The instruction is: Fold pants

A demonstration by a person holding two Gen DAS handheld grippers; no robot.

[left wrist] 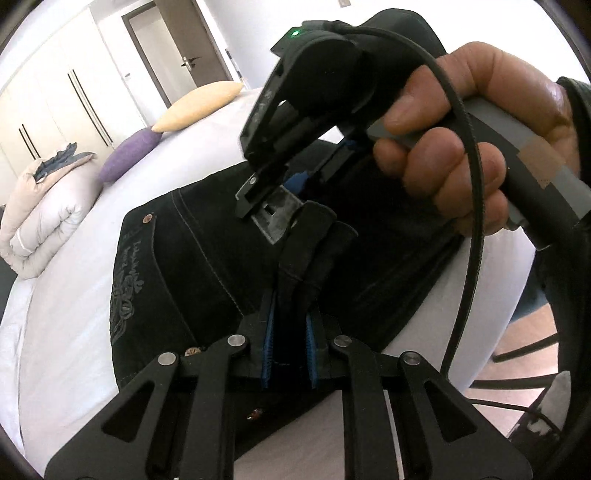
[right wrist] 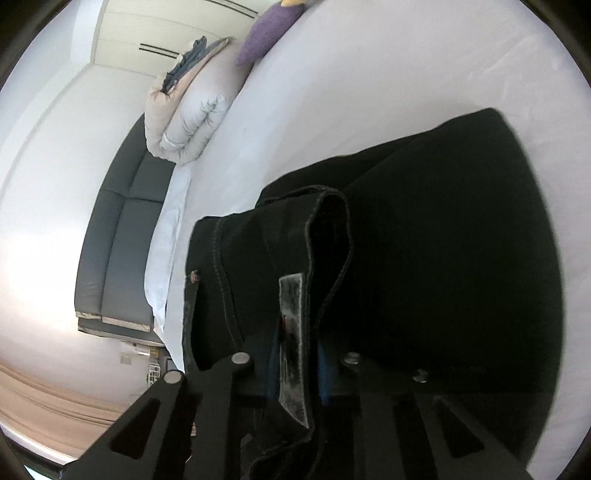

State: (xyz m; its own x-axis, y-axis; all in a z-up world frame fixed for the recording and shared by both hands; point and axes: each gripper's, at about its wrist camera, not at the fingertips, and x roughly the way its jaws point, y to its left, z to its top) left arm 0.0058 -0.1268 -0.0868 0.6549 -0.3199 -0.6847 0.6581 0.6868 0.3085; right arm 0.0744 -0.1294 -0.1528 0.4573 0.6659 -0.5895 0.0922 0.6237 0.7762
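Left wrist view:
Pants: black pants lie on the white bed, waist end toward the camera, with pale stitching, a copper rivet and a grey embroidered pattern on the pocket.
Left gripper: the left gripper has its jaws drawn narrow, its blue pads clamped on a bunched fold of the black fabric that rises between them.
Right gripper: the right gripper enters from above, held in a person's hand (fingers wrapped round a grey handle, a black cable looping past). Its tips sit at the pants just beyond the left gripper, beside a grey patch of fabric; how its jaws stand cannot be read from this side.
Bedding: a purple pillow and a yellow pillow lie near the far edge of the bed; a folded pale duvet sits at the left end.
Room: white wardrobe doors and a brown door stand behind.

Right wrist view:
Pants: the pants fill the middle and right of the frame, spread over the bed, one hemmed edge folded up toward the camera.
Right gripper: the right gripper is closed down narrow on the fabric, a grey strip of it standing between its blue pads.
Bedding: the duvet and purple pillow show at the top left.
Furniture: a dark grey padded panel lies beyond the bed's edge (sofa or headboard, hard to tell).
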